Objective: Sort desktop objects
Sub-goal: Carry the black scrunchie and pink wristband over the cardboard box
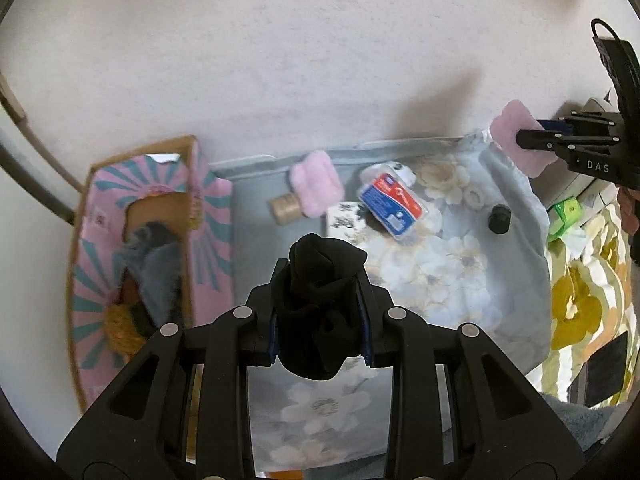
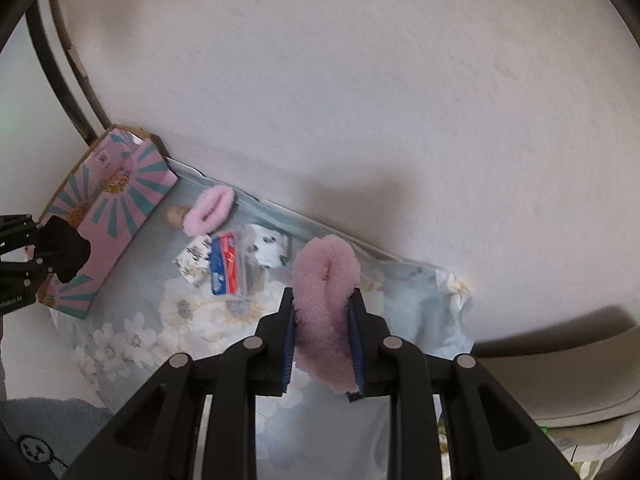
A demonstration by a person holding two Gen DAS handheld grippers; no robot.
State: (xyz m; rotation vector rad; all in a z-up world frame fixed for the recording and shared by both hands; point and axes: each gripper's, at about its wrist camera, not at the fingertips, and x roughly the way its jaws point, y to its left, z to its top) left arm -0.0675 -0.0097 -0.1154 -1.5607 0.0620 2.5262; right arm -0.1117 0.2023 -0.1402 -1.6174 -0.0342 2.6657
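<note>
My left gripper (image 1: 320,280) is shut on a bunched black sock (image 1: 320,304) and holds it above the floral cloth, right of the pink box (image 1: 208,208); both also show in the right wrist view, the gripper (image 2: 36,248) and the sock (image 2: 66,248). My right gripper (image 2: 324,300) is shut on a fluffy pink sock (image 2: 324,300), held above the cloth's right end; the left wrist view also shows the gripper (image 1: 524,140) and the sock (image 1: 516,128). A second fluffy pink sock (image 1: 316,188) lies by the wall.
The pink box holds grey fluffy fabric (image 1: 156,256). On the floral cloth (image 1: 460,272) lie a red-blue packet (image 1: 390,204), a cork (image 1: 285,209), a patterned white cloth (image 2: 272,248) and a black cap (image 1: 499,219). A green item (image 1: 564,216) lies right.
</note>
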